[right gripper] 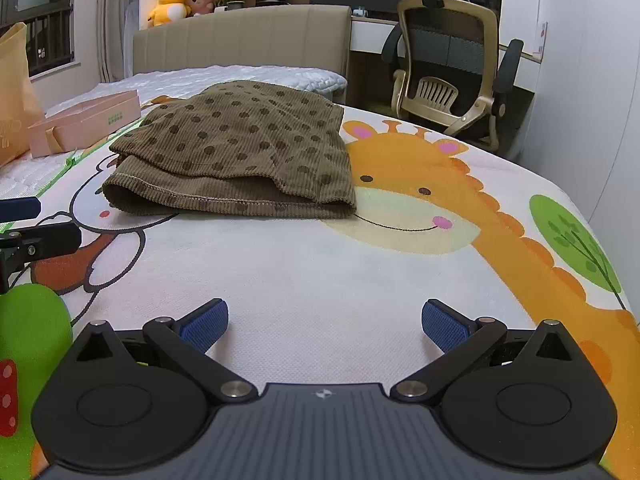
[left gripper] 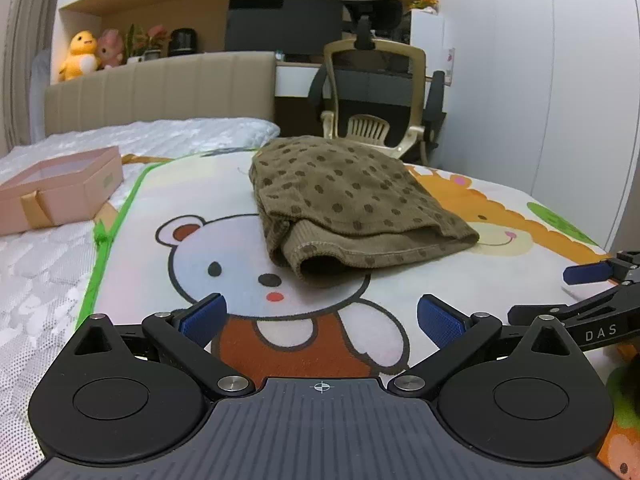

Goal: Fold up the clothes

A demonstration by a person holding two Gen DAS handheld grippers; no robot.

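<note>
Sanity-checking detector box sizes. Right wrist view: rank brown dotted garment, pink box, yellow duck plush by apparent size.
1. brown dotted garment, largest by far
2. pink box
3. yellow duck plush, smallest, though farthest away

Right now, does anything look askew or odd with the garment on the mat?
Slightly: the brown dotted garment is folded unevenly, its lower layer sticking out past the top one. Both grippers are open and clear of it.
</note>
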